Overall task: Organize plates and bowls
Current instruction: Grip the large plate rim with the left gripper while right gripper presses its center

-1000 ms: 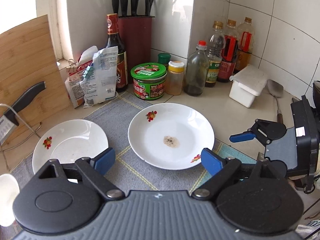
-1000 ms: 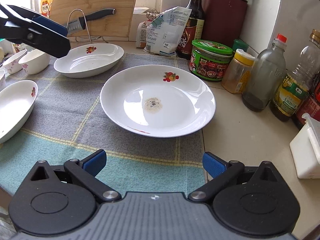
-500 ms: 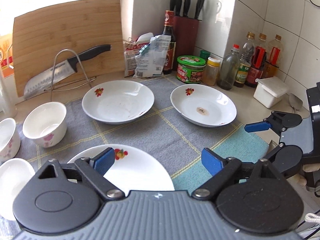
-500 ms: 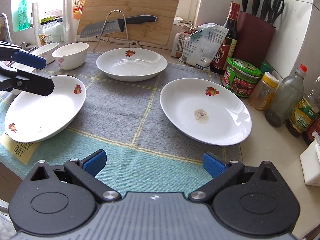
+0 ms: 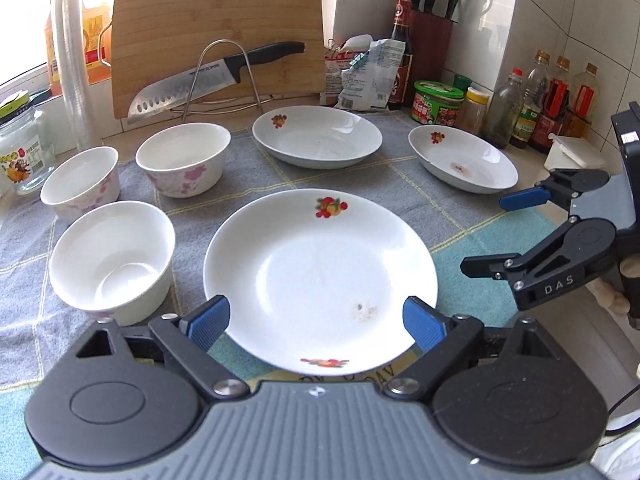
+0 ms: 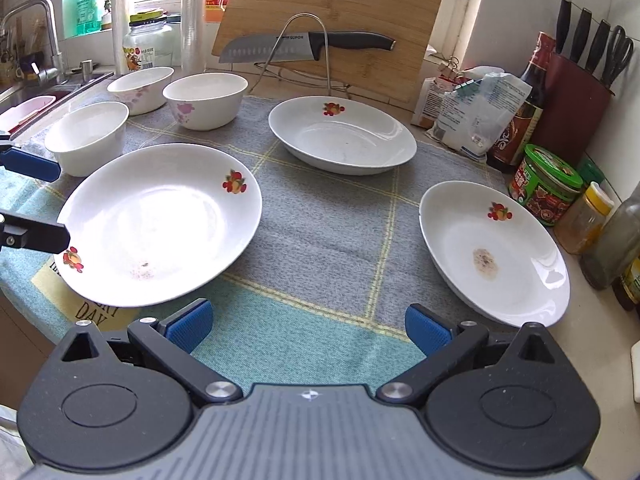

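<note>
While both grippers stand with fingers spread and nothing grasped, the left gripper (image 5: 316,322) is lined up over the near rim of the nearest plate (image 5: 320,276), its blue pads flanking the plate without touching it; this reads as a pick-up being prepared, the plate not yet taken. The right gripper (image 6: 308,330) hangs over bare cloth (image 6: 320,240) between that plate and the right-hand plate (image 6: 494,254), fingers released, apparently kept ready for that plate, which lies just beside it.

Nearest plate: rests flat at the front edge of the cloth, with a faint smear of residue. Just left of it stands a plain bowl (image 5: 112,262).

Right-hand plate: flat on the cloth near the condiment jars (image 6: 546,184), a brown stain at its centre.

Farther back, a third plate (image 5: 318,136) lies at mid-cloth, and two flower-patterned bowls (image 5: 182,164) stand to the left of it. All six pieces sit singly and apart, none stacked; organizing has, in my judgement, barely begun.

Behind these, a knife (image 5: 216,76) on a wire stand leans against an upright cutting board (image 5: 216,12), clear of the work.
</note>
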`<state>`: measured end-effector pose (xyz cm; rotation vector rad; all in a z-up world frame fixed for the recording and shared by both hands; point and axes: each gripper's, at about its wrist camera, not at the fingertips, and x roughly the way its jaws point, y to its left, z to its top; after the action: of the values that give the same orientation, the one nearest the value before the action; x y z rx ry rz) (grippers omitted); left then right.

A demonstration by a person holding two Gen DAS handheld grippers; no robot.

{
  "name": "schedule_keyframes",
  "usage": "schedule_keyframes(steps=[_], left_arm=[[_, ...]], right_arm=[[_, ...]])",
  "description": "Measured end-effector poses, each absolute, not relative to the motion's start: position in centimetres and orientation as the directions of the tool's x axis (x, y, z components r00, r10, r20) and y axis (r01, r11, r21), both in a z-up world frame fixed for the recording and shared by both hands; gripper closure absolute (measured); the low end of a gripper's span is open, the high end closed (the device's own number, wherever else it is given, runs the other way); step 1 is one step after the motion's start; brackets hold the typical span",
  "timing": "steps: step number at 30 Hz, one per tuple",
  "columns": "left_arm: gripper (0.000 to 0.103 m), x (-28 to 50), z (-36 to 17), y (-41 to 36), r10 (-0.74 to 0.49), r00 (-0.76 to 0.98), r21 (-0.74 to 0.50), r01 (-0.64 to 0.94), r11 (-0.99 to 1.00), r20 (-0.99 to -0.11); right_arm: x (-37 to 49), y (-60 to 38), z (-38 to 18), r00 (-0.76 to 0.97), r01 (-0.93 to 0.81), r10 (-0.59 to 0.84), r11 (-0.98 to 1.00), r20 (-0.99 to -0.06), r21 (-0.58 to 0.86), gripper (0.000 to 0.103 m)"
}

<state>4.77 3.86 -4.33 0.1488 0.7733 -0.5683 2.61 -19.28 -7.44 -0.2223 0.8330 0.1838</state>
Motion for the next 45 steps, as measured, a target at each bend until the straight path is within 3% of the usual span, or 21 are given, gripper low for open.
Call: schedule_keyframes(steps=[7, 24, 31, 45], left_arm=[[0.010, 4.2, -6.0, 6.2, -0.391, 0.576, -0.038, 0.528, 0.848, -0.718], [0.007, 4.6, -9.6, 4.6, -0.433, 0.532, -0.024, 0.611, 0.791, -0.728], [0.001, 5.3, -10.0, 3.4, -0.437, 0.550, -0.002, 0.621, 0.784, -0.711], [0.000, 5.0, -10.5, 3.8, -0.480, 0.586, 0.000, 0.634, 0.774, -0.653]], right_arm=[[3.4, -17.2, -7.2, 0.649, -0.269, 0.090, 0.956, -0.756, -0.117, 0.000], [3.4, -15.7, -6.6, 0.636, -0.274, 0.081, 0.953, -0.767, -0.127, 0.000], [4.2, -15.7, -7.3, 0.618, -0.304, 0.111, 0.947, -0.778, -0.107, 0.000], [7.9, -14.7, -8.3, 0.553, -0.435, 0.226, 0.899, -0.802, -0.047, 0.000]])
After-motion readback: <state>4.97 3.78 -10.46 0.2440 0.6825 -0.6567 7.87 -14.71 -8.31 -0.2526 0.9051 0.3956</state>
